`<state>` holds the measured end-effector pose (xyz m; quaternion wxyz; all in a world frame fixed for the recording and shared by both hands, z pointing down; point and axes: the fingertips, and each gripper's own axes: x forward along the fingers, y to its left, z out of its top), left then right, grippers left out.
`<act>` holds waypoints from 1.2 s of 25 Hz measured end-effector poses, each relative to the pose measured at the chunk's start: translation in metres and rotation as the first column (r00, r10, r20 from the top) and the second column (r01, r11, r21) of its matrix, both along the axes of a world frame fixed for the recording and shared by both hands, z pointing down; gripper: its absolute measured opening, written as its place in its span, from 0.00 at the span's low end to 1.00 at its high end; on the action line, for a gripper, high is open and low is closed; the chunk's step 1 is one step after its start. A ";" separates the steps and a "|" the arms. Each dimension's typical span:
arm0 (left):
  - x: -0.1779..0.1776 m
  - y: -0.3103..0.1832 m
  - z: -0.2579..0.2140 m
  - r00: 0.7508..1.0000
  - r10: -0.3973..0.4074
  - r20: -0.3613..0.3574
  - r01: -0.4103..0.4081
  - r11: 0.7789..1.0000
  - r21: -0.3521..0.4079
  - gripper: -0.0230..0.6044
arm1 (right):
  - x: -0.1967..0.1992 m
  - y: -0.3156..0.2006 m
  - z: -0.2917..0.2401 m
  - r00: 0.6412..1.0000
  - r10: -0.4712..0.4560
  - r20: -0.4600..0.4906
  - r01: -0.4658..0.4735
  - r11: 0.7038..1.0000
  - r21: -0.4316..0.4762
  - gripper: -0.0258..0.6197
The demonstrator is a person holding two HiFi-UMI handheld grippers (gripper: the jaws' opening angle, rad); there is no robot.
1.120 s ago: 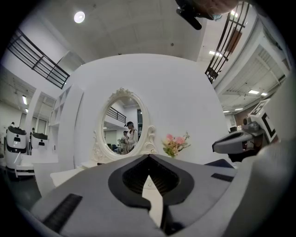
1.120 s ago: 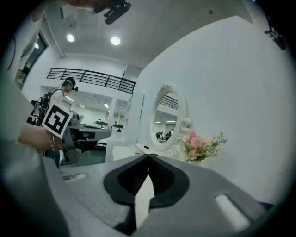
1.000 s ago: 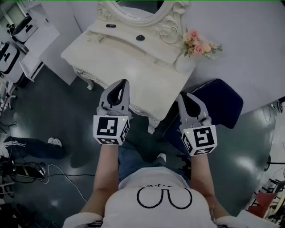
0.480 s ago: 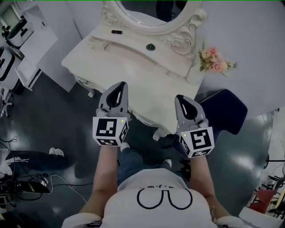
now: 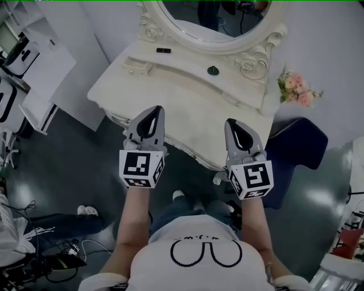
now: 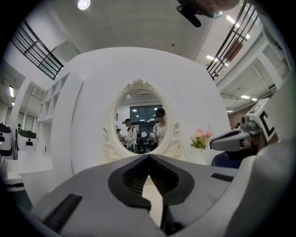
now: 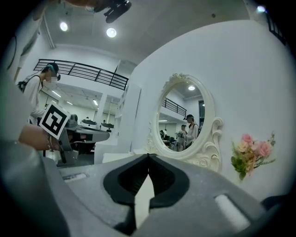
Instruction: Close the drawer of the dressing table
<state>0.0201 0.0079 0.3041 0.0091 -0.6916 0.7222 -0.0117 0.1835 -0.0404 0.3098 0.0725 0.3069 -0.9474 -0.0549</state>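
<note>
Both tools point roughly level at the cream-white carved dressing table, right in front of the person. The left gripper has its jaws pressed tip to tip with nothing between them, and the right gripper is the same, pinched together and empty. From above, both tips overlap the table's front edge. The drawer apparently sits tucked under that edge, so I can't tell how far out it stands. The oval mirror in an ornate white frame stands at the back.

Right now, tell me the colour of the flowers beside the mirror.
Pink, with green leaves; the flowers show best in the right gripper view.
</note>
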 end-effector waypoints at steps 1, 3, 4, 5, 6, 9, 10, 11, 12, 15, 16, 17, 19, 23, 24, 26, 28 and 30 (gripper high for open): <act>-0.009 0.000 0.001 1.000 0.004 -0.001 -0.004 1.000 -0.001 0.03 | -0.008 0.000 0.000 1.000 0.007 0.002 -0.007 1.000 -0.002 0.04; -0.024 0.000 0.002 1.000 0.006 -0.006 -0.006 1.000 -0.001 0.03 | -0.022 0.000 0.001 1.000 0.013 0.003 -0.013 1.000 -0.007 0.04; -0.032 0.000 0.003 1.000 0.005 -0.010 -0.005 1.000 -0.002 0.03 | -0.029 0.001 0.001 1.000 0.013 0.003 -0.013 1.000 -0.011 0.04; -0.039 -0.001 0.004 1.000 0.004 -0.014 -0.004 1.000 -0.003 0.03 | -0.036 0.000 0.001 1.000 0.013 0.002 -0.013 1.000 -0.015 0.04; -0.046 -0.002 0.005 1.000 0.002 -0.018 -0.002 1.000 -0.005 0.03 | -0.042 -0.001 0.002 1.000 0.013 -0.002 -0.013 1.000 -0.016 0.04; -0.064 -0.005 0.010 1.000 -0.001 -0.031 0.001 1.000 -0.013 0.03 | -0.063 -0.004 0.007 0.998 0.009 -0.063 -0.008 1.000 0.026 0.04; -0.069 -0.006 0.013 0.999 -0.001 -0.035 0.001 1.000 -0.016 0.03 | -0.071 -0.003 0.009 0.996 0.002 -0.088 0.002 0.999 0.045 0.04; -0.074 -0.006 0.016 0.999 -0.002 -0.037 0.001 1.000 -0.020 0.03 | -0.080 -0.003 0.011 0.995 -0.008 -0.103 0.014 0.998 0.055 0.04; -0.080 -0.007 0.019 0.999 -0.004 -0.038 0.003 1.000 -0.023 0.03 | -0.089 -0.005 0.014 0.994 -0.016 -0.104 0.022 0.998 0.055 0.04; -0.100 -0.015 0.026 0.999 -0.015 -0.032 0.014 0.999 -0.035 0.03 | -0.116 -0.018 0.021 0.997 -0.035 -0.076 0.037 0.999 0.024 0.04; -0.108 -0.018 0.028 0.999 -0.019 -0.028 0.018 0.999 -0.041 0.03 | -0.126 -0.023 0.023 0.997 -0.042 -0.070 0.043 0.999 0.018 0.04; -0.117 -0.022 0.031 0.999 -0.019 -0.027 0.018 0.999 -0.046 0.03 | -0.136 -0.027 0.026 0.997 -0.048 -0.065 0.049 0.999 0.012 0.04; -0.132 -0.030 0.035 0.999 -0.004 -0.043 0.002 0.999 -0.052 0.03 | -0.156 -0.036 0.031 0.997 -0.057 -0.056 0.057 0.998 -0.002 0.04; -0.159 -0.060 0.040 0.996 0.030 -0.087 -0.036 0.997 -0.075 0.03 | -0.188 -0.066 0.033 0.998 -0.042 -0.042 0.041 0.999 -0.021 0.04; -0.166 -0.069 0.041 0.996 0.033 -0.078 -0.040 0.996 -0.082 0.03 | -0.194 -0.075 0.033 0.999 -0.033 -0.040 0.032 0.999 -0.026 0.04; -0.181 -0.088 0.044 0.997 0.043 -0.062 -0.049 0.994 -0.098 0.03 | -0.207 -0.091 0.036 0.999 -0.018 -0.043 0.017 0.999 -0.035 0.04; -0.195 -0.108 0.049 0.996 0.060 -0.065 -0.068 0.991 -0.117 0.03 | -0.216 -0.106 0.040 0.999 0.001 -0.047 -0.003 0.999 -0.046 0.04; -0.205 -0.125 0.055 0.994 0.078 -0.076 -0.087 0.988 -0.130 0.03 | -0.221 -0.120 0.047 0.998 0.022 -0.051 -0.025 0.998 -0.066 0.04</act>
